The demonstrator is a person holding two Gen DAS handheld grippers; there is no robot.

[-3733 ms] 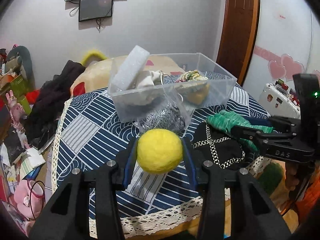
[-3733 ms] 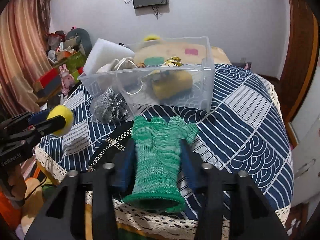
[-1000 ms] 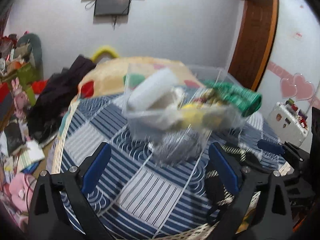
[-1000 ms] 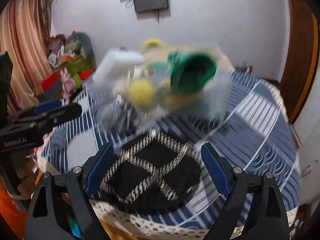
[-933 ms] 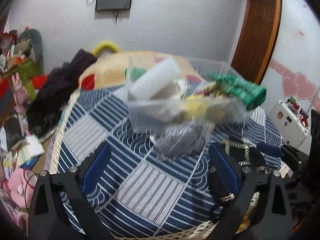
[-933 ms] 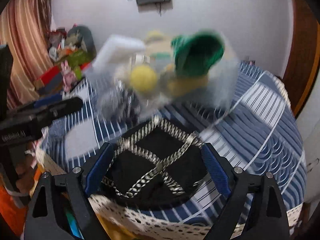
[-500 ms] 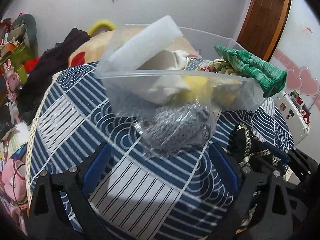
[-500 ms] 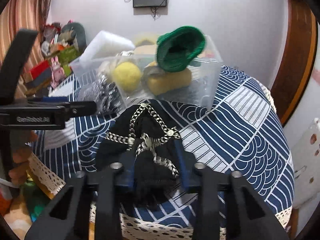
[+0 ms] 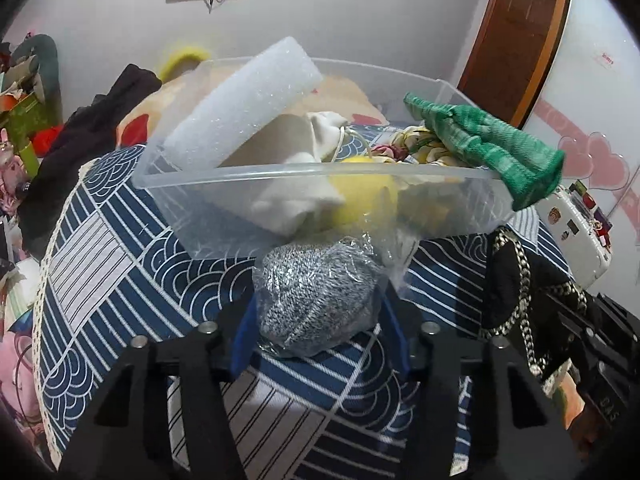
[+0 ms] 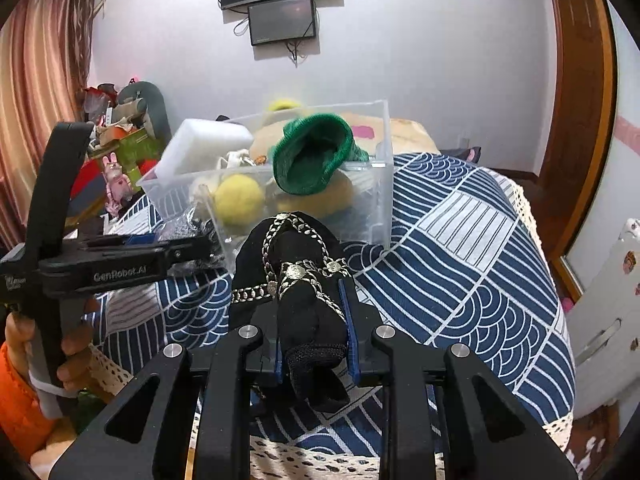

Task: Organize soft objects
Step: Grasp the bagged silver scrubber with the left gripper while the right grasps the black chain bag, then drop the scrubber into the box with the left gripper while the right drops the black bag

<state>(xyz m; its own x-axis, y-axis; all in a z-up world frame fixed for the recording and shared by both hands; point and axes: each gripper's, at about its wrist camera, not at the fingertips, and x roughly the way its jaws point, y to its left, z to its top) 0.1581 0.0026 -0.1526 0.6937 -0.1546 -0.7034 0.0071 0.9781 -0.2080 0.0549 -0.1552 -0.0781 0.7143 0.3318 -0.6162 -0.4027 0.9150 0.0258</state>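
A clear plastic bin [image 9: 280, 172] [image 10: 372, 200] on the blue patterned tablecloth holds a white foam block [image 9: 240, 104], a yellow ball [image 9: 360, 200] [image 10: 239, 199], cloths and a green glove [image 9: 492, 148] [image 10: 312, 160] draped over its rim. My left gripper [image 9: 320, 320] is shut on a bagged steel-wool scourer [image 9: 316, 296] in front of the bin. My right gripper [image 10: 314, 320] is shut on a black cloth with a silver chain [image 10: 296, 280], also seen in the left wrist view [image 9: 520, 280].
The round table's lace edge [image 10: 320, 456] is near me. Cluttered boxes and toys [image 10: 116, 160] stand at the left. A wooden door [image 10: 576, 120] and white cabinet [image 10: 600, 320] are at the right. A screen [image 10: 280, 20] hangs on the far wall.
The yellow ball and green glove went from my grippers into the bin. Both grippers then opened, moved in and closed: left on the scourer, right on the black cloth.
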